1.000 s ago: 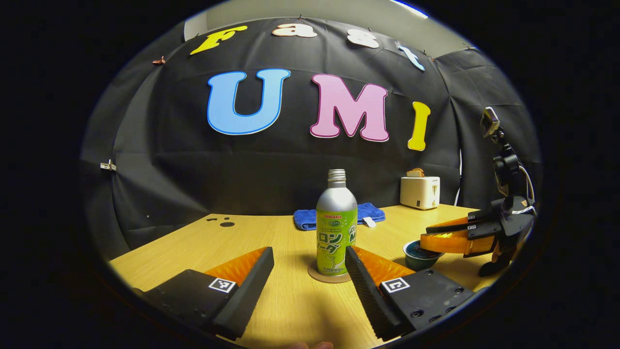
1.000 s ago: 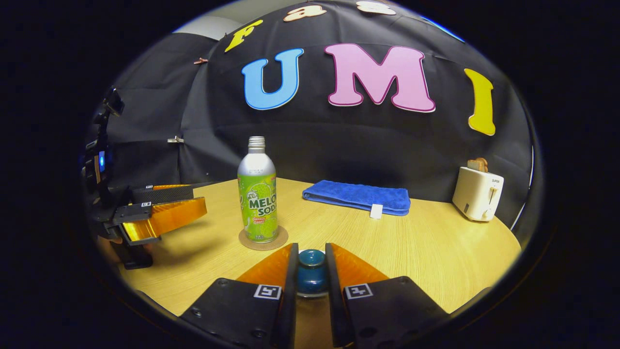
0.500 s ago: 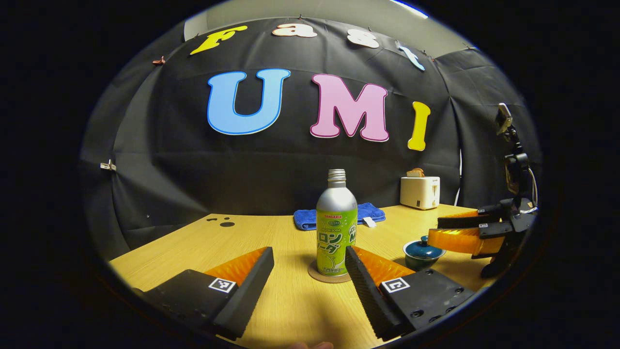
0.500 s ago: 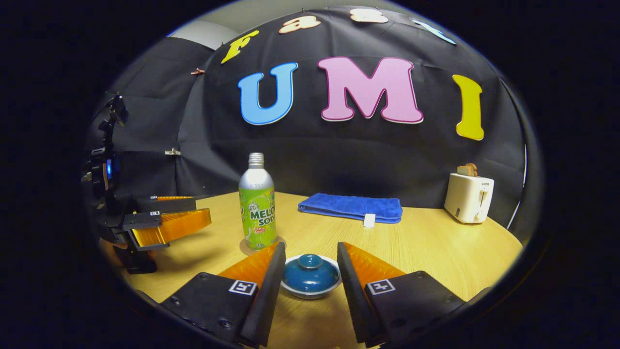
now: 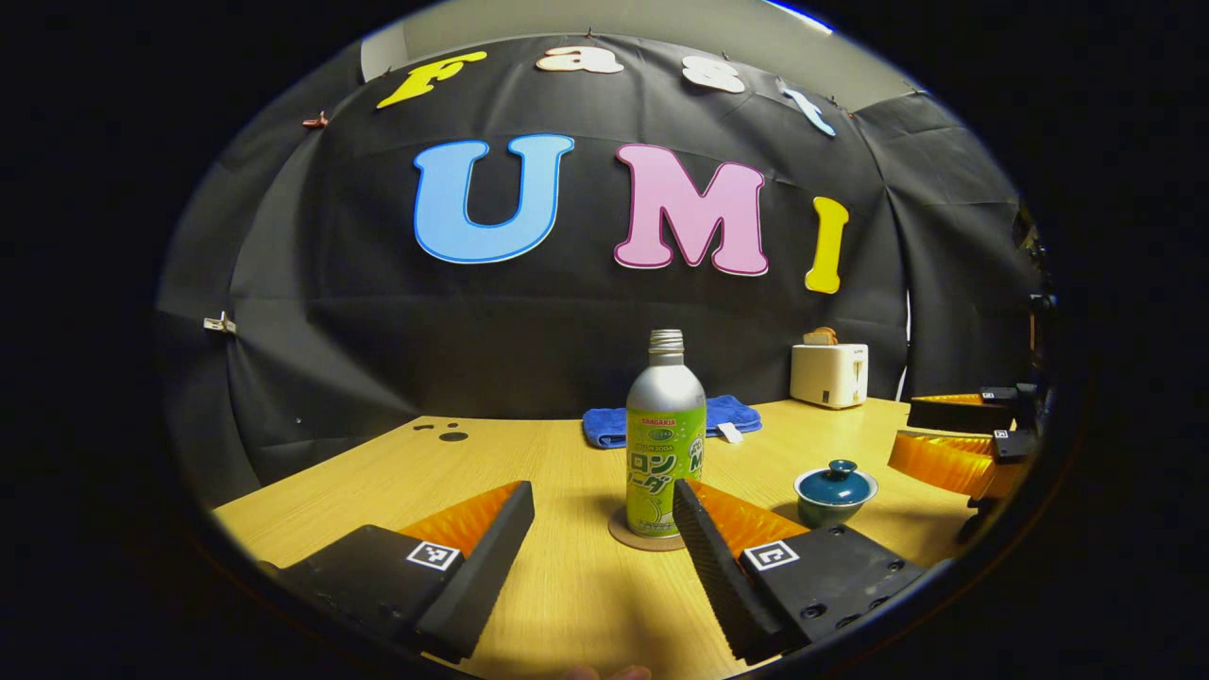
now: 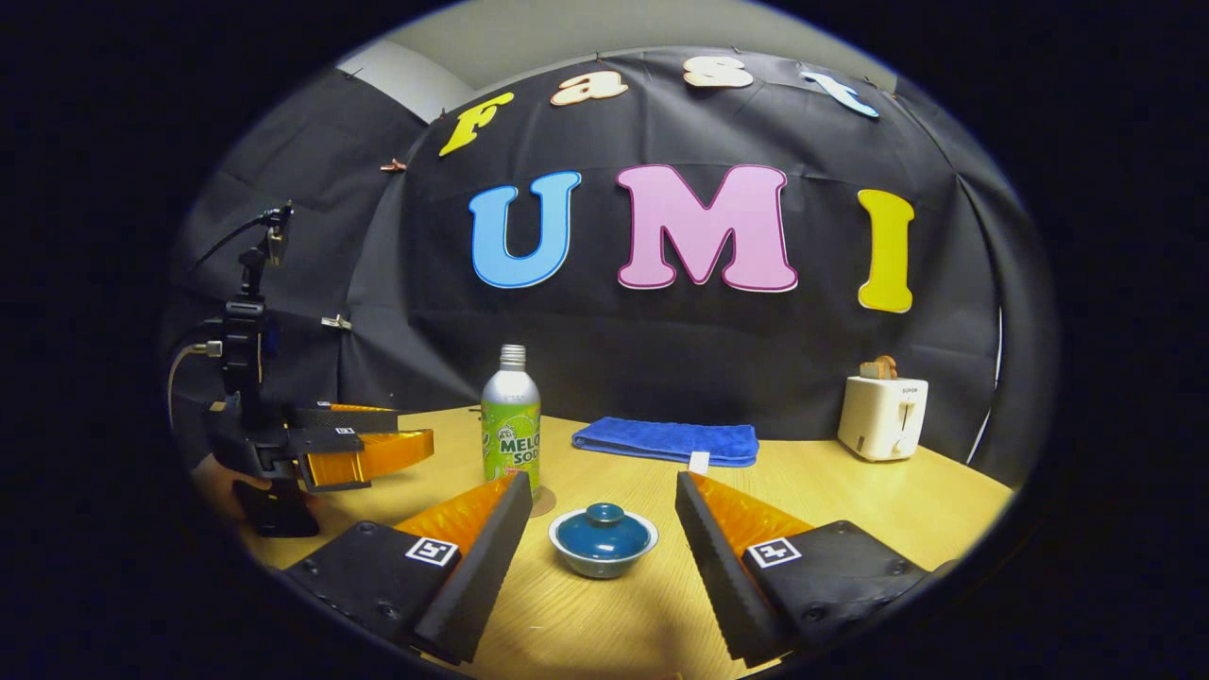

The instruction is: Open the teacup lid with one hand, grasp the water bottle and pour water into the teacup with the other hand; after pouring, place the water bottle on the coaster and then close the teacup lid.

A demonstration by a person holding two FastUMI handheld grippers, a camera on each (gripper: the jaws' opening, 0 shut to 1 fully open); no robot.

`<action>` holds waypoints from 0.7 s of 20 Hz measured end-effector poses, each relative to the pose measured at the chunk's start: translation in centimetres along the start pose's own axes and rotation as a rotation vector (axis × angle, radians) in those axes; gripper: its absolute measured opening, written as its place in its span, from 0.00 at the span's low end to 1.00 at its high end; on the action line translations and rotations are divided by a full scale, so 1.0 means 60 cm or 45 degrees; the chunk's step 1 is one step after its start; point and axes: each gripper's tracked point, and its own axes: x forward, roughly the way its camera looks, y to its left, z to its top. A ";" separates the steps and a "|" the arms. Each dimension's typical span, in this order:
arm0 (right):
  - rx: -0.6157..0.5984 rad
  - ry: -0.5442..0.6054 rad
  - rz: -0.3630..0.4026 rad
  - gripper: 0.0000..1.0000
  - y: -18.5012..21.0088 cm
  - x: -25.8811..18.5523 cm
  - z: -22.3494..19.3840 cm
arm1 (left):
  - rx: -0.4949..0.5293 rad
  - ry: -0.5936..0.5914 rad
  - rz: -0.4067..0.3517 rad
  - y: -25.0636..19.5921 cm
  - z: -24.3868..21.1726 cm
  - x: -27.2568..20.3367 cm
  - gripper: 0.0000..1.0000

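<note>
Right gripper point(image 6: 595, 529), clenched on the lid point(image 6: 604, 531) a second ago, now released and drawn back; left gripper point(image 5: 604, 534) unchanged, released near the bottle point(image 5: 665, 434).

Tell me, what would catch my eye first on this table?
Probably the tall silver and green bottle, standing upright on a round coaster near the middle of the wooden table. To its right sits a small blue teacup with its lid on, framed by the open right gripper. At the back lie a folded blue towel and a white toaster.
</note>
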 end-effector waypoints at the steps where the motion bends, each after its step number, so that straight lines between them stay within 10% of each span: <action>1: 0.020 0.023 -0.004 0.95 -0.005 0.001 -0.009 | 0.000 0.000 0.005 0.001 0.000 0.000 0.93; 14: 0.054 0.059 -0.017 0.95 -0.007 0.002 -0.019 | 0.000 0.001 0.030 0.005 -0.001 -0.002 0.93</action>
